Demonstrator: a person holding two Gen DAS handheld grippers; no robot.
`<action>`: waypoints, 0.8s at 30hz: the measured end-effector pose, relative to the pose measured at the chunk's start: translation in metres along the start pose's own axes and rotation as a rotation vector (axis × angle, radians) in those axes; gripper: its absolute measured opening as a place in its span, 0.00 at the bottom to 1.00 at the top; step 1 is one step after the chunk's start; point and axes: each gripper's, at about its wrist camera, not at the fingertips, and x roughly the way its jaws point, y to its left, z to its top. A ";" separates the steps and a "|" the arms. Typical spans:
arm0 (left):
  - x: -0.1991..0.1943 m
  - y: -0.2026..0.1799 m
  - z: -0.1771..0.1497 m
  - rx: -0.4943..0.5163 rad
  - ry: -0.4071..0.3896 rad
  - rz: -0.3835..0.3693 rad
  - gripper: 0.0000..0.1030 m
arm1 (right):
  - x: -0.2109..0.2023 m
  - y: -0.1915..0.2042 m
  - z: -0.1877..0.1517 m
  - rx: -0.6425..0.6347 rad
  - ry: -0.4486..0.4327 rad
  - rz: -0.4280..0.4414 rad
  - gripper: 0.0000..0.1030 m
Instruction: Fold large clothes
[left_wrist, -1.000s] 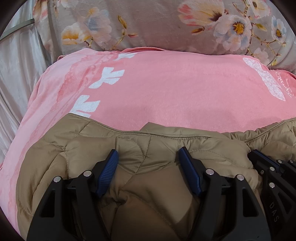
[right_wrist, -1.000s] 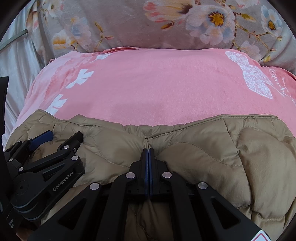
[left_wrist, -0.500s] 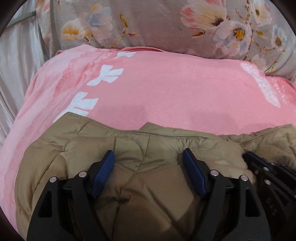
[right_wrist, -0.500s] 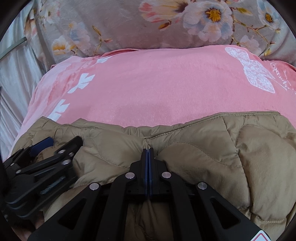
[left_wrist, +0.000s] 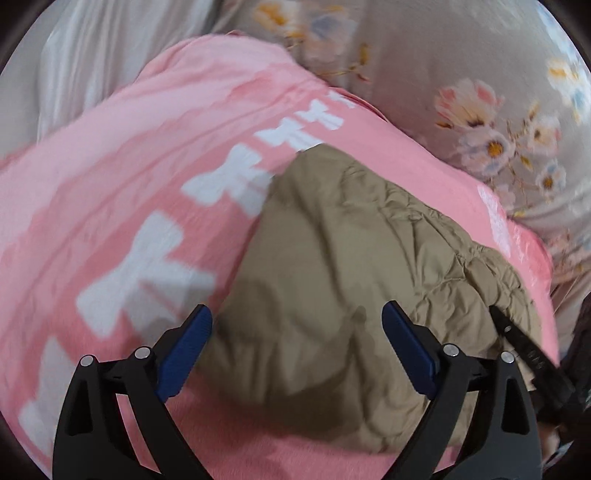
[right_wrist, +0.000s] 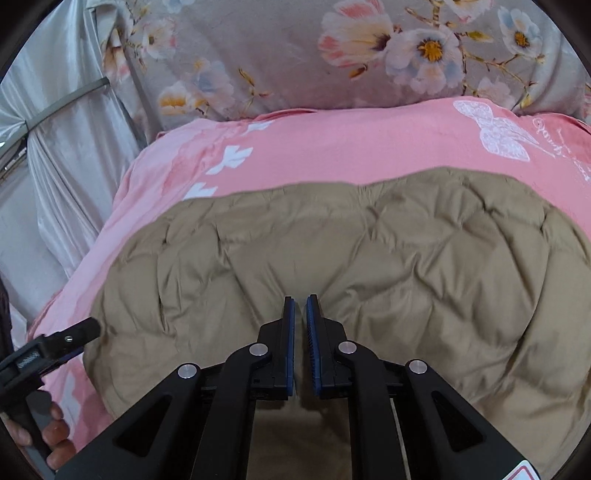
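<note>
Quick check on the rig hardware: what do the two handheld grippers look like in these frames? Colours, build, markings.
Both match: the left gripper and right gripper have matte black skeletal linkage arms with triangular cut-outs, silver round pivot pins, and blue ribbed pads on the fingers. The right one carries a red-and-white warning sticker at its lower edge. No cables are visible. In the right wrist view, fingers wrap the left unit's black handle; no sleeve is visible.

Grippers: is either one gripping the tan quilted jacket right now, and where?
Neither holds it. The left gripper stands wide, still opening, above the jacket. The right gripper is opening, its narrow gap empty.
</note>
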 end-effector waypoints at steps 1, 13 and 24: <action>-0.002 0.006 -0.004 -0.026 -0.001 -0.016 0.88 | 0.002 -0.001 -0.004 0.004 0.002 -0.001 0.10; 0.017 0.031 -0.024 -0.171 0.050 -0.104 0.93 | 0.015 -0.002 -0.025 -0.006 0.002 -0.029 0.09; -0.011 -0.029 -0.010 -0.087 -0.023 -0.191 0.31 | 0.018 -0.008 -0.025 0.025 0.013 -0.006 0.08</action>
